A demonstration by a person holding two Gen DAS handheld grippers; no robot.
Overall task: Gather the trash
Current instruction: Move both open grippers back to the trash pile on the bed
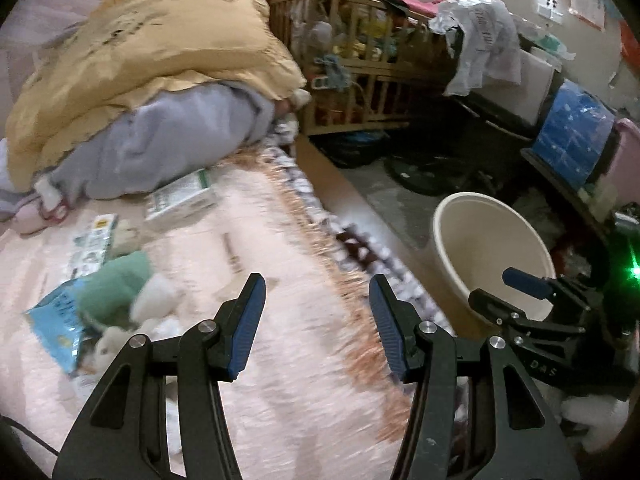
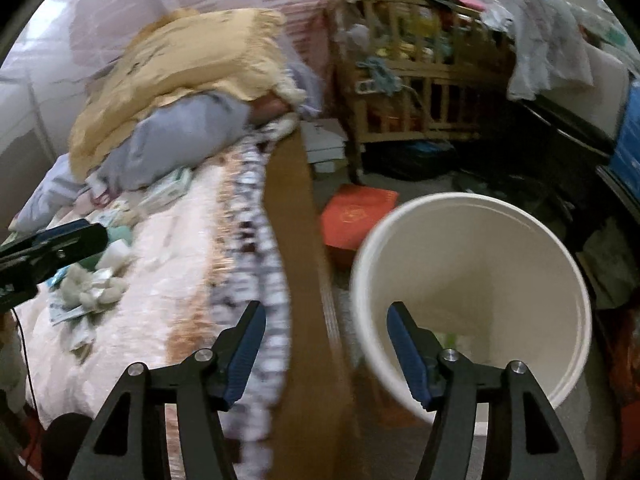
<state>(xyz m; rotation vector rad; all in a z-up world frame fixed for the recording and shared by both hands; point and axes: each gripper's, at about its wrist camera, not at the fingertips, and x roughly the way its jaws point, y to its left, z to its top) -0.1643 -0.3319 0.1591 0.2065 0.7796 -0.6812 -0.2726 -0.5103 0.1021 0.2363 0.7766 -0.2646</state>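
Observation:
Trash lies on the pink bed cover (image 1: 280,360): a light blue wrapper (image 1: 56,320), a green crumpled wad (image 1: 116,292), white tissue lumps (image 1: 156,300), a printed packet (image 1: 94,240) and a green-and-white carton (image 1: 180,200). My left gripper (image 1: 316,320) hangs open above the cover, right of that pile, nothing between its pads. A white bucket (image 2: 472,240) stands on the floor beside the bed. My right gripper (image 2: 326,344) is open and empty, one finger over the bucket's mouth, the other over the bed edge. Something pale green (image 2: 452,338) lies deep in the bucket.
A yellow quilt (image 1: 140,52) and grey bedding (image 1: 160,140) are heaped at the bed's head. A wooden crib (image 1: 360,60) full of toys stands beyond. A red box (image 2: 356,216) lies on the floor by the bucket; dark clutter and a blue box (image 1: 572,136) line the right.

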